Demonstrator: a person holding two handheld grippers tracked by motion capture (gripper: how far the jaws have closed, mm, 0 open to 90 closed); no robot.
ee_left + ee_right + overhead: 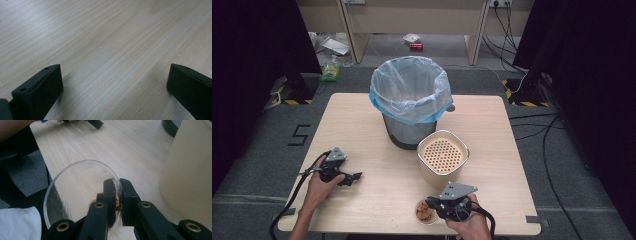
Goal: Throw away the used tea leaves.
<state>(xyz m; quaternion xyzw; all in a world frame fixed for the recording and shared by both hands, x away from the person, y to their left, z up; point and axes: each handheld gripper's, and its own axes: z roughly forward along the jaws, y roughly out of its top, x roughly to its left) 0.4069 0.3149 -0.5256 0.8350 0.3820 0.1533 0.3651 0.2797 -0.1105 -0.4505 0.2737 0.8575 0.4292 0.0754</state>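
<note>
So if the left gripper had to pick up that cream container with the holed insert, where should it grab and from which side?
Probably the top rim of the cream container, coming down from above on its left side. The body looks too wide for the jaws, while the rim is thin. The bin crowds the far side, and the right gripper, with the glass bowl, the near side.

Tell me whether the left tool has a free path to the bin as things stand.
Probably yes. The left tool is open and holds nothing, and bare table lies between it and the lined bin. The cream container stands off to the side.
</note>
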